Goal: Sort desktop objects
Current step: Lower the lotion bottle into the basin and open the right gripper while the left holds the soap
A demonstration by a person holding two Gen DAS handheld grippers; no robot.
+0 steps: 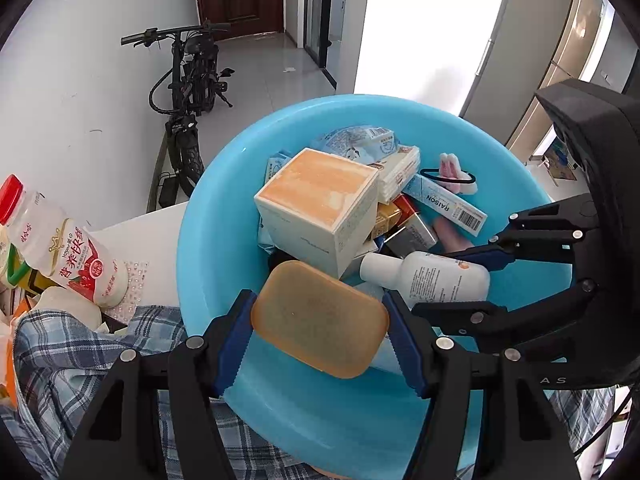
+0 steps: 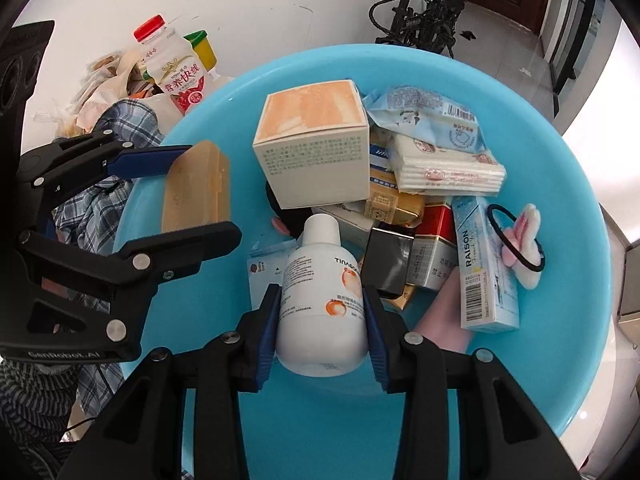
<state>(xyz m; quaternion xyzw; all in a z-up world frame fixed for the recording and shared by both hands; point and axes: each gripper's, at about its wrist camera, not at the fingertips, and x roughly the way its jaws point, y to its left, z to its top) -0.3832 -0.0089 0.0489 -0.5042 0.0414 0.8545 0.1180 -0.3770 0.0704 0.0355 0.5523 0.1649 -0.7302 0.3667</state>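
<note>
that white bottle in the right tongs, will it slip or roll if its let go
The white bottle looks rigid plastic with a smooth, glossy skin, so it may slide between the right tongs. Its round body would probably roll if dropped into the blue basin, until the clutter there stops it. Its weight can't be judged.

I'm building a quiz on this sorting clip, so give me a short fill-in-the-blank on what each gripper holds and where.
1. The left gripper is shut on an orange ____.
2. The right gripper is shut on a white ____.
3. Both are held over a ____ basin.
4. The hair tie carries a pink ____.

Missing words: case; bottle; blue; bow
</note>
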